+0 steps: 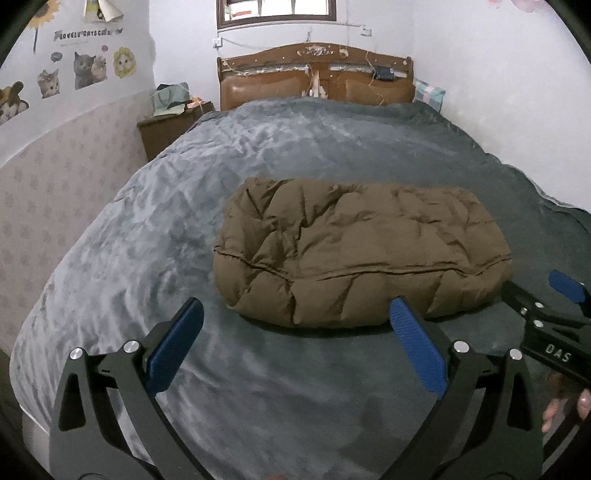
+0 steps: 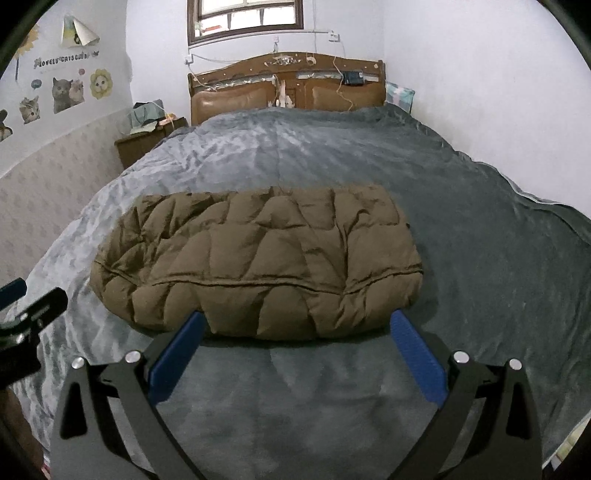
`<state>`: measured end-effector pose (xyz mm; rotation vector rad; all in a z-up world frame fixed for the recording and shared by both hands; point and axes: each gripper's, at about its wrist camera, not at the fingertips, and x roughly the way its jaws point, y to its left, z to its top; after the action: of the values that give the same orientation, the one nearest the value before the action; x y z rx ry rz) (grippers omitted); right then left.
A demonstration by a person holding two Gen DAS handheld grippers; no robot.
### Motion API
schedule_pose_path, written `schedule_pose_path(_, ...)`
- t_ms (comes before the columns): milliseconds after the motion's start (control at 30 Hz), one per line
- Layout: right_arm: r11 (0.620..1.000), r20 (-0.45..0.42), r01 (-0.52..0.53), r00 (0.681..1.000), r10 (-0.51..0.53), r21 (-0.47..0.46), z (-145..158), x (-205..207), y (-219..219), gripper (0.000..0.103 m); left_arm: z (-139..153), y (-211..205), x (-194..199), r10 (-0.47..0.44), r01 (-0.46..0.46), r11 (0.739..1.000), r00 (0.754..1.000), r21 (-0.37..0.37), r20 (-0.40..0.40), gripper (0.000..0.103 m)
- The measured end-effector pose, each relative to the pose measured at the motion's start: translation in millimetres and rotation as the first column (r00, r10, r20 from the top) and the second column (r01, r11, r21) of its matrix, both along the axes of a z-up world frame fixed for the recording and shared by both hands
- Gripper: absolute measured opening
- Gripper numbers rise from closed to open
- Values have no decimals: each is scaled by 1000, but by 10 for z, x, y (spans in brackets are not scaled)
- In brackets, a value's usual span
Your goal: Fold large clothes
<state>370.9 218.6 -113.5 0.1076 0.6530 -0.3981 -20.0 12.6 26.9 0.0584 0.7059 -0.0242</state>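
The coat (image 1: 354, 254) is lying folded into a puffy brown bundle on the bed (image 1: 295, 147), its long side running across the view, with a seam line curving along its near face. In the left wrist view it is sitting a little toward 1 o'clock of centre; in the right wrist view (image 2: 258, 262) it is sitting toward 10 o'clock. A grey blanket (image 2: 480, 240) is covering the bed under it.

The left tool (image 1: 295, 314) is hovering at 6 o'clock of the coat, its blue fingers (image 1: 177, 343) spread wide and gripping nothing; the right-hand fingertip is overlapping the coat's near edge in the view, though I cannot tell whether it is touching. The right tool (image 2: 297, 325) is likewise standing wide open and empty, its tips lying just at the coat's near edge. In the left wrist view the right tool is showing at 3 o'clock, just beside the coat's end, with a hand (image 1: 565, 406) below it.

Beyond the coat at 12 o'clock a wooden headboard (image 1: 314, 79) is standing against the wall, a window (image 2: 245, 18) above it. A nightstand (image 1: 170, 125) is sitting at 10 o'clock, and cat stickers (image 1: 88, 68) are showing on the wall at 10 o'clock.
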Motion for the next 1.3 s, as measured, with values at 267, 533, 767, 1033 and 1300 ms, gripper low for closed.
schedule_pose_path(267,1000,15,17,1000,-17,17,138,-76,41,101,113,84,-27,11,-11,999,1000,-32,-6,100)
schedule_pose_path(533,1000,28,26,999,-26,-10,243,-137,72,101,176,72,-58,29,-30,1000,999,8,14,100)
schedule_pose_path(767,999,32,37,999,-36,-33,295,-180,94,101,206,111,-56,51,-51,999,999,13,17,100)
schedule_pose_path(1033,999,20,31,999,-30,-42,307,-179,114,101,203,176,-17,55,-55,998,998,-14,-4,100)
schedule_pose_path(1300,999,14,28,1000,-28,-42,310,-182,117,101,210,203,-16,52,-52,999,999,-16,-4,100)
